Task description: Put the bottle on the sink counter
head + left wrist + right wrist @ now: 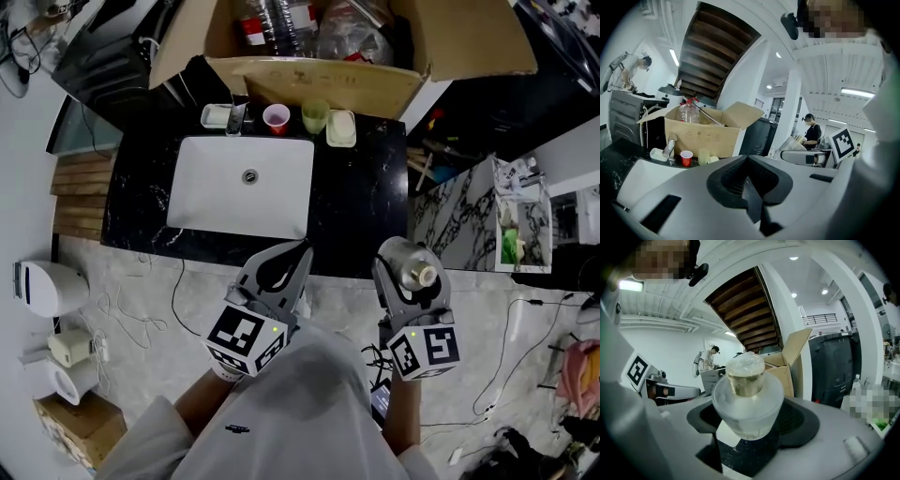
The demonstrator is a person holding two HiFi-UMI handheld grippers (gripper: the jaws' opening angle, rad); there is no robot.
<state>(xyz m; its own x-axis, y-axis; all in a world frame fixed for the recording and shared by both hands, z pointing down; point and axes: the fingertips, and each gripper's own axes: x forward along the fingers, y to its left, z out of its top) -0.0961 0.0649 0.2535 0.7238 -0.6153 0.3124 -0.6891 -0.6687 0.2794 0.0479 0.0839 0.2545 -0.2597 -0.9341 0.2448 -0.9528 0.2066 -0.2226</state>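
Black bench (366, 202) is lying just beyond both grippers. The right gripper (410, 270) is clamping the bottle (746, 401) short of its near edge, and the left gripper (750, 187) is sitting closed and empty. Bare stone right of the sink (244, 187) is looking safest — worth carrying the bottle far enough in and setting it down before letting go.

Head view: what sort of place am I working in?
Probably a sink mock-up in a lab or workshop: white basin in a black marble counter, open cardboard box behind it, cables strewn over the floor.
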